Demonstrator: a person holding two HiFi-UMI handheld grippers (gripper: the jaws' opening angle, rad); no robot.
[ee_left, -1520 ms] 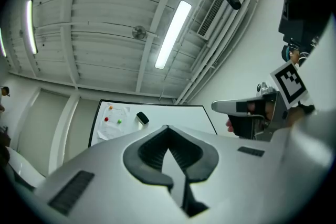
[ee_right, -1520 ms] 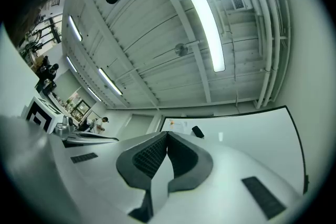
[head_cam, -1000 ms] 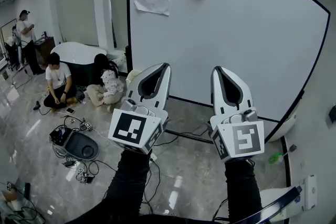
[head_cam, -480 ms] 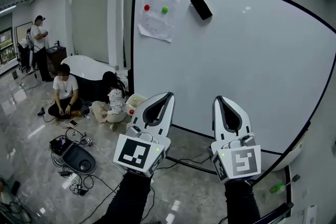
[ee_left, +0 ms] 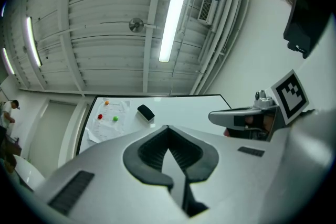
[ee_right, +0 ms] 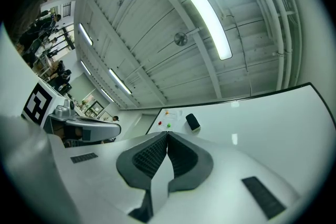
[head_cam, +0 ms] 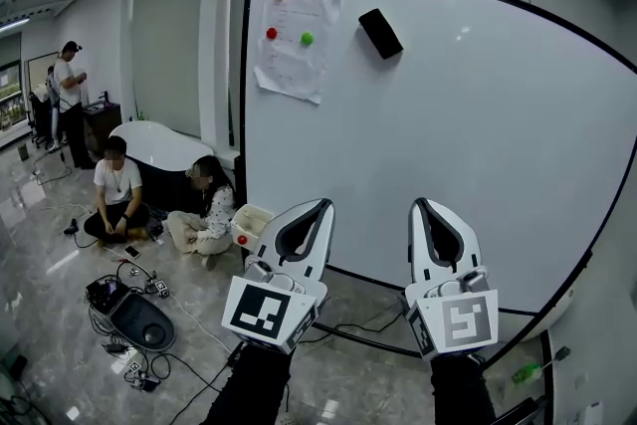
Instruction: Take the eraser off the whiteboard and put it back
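Two grippers are up in front of you, left gripper point(head_cam: 321, 206) and right gripper point(head_cam: 422, 205), and each has its jaws pressed together on nothing. Your sleeves point(head_cam: 261, 383) are cut off at the bottom of the head view. The whiteboard point(head_cam: 478, 134) loses its top right corner out of frame, and the grippers hide part of its bottom edge. Print on the paper sheet point(head_cam: 297, 40) in the board's top left corner is too small to read. One black eraser point(head_cam: 380, 33) sits tilted near the board's top edge, just right of that sheet and well apart from both grippers. Around you there's a glossy grey floor point(head_cam: 60, 264), a white bathtub point(head_cam: 159, 146) off the board's left edge, and tangled cables point(head_cam: 134, 318). Count three magnets point(head_cam: 307, 39) on the sheet, orange, red and green, two seated people point(head_cam: 114, 189) and one standing person point(head_cam: 68, 95).
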